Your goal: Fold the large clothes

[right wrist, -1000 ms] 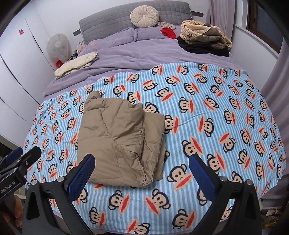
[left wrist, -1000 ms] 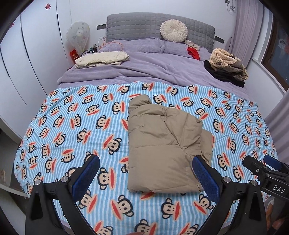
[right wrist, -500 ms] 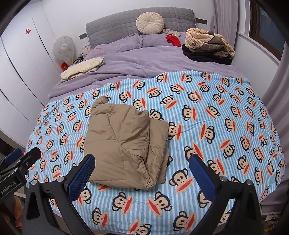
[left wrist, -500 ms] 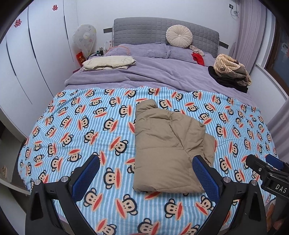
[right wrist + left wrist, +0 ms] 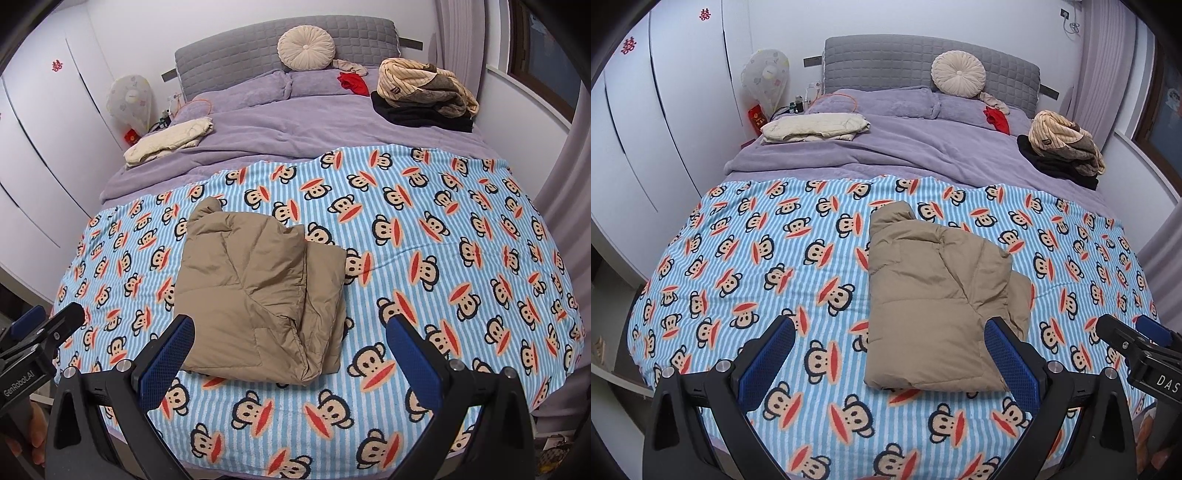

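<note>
Left wrist: left gripper [image 5: 888,350] has pulled back and up from the bed since 1.0 s ago; jaws wide apart, holding nothing. Tan jacket [image 5: 938,306] lies folded on the monkey blanket [image 5: 757,258], untouched

Right wrist: right gripper [image 5: 288,349] likewise retreated, spread wide, empty. Jacket shape unchanged; fold judged complete, next garment due

Soft, even room light is falling over the bed [image 5: 812,280], casting only faint shadows. Everything is staying sharp, though both fisheye views are bending walls and darkening at the corners.
</note>
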Demonstrator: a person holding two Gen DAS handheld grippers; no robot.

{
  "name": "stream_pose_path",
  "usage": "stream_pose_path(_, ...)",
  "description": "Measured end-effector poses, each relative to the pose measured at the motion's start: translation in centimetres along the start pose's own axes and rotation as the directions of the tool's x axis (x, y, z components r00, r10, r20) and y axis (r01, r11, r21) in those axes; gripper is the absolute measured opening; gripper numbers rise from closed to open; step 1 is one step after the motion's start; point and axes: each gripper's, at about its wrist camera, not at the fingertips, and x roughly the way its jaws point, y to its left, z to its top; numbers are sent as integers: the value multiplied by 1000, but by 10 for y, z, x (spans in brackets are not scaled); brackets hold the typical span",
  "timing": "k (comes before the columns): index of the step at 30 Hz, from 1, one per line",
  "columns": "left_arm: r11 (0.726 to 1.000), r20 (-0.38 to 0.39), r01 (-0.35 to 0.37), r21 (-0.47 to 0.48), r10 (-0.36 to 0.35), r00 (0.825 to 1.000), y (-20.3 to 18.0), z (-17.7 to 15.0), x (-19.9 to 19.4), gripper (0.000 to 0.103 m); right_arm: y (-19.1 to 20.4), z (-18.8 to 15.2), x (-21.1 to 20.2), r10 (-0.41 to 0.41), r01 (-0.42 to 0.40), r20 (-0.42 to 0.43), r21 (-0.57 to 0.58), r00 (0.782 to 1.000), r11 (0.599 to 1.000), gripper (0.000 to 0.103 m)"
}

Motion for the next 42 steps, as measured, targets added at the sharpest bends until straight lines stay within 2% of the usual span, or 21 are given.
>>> stream_pose_path(42,1000,-6,-9,-3,9,1000,2,-2,1,103,5,-4,-4,1,-1,-3,9,1000,1000,103)
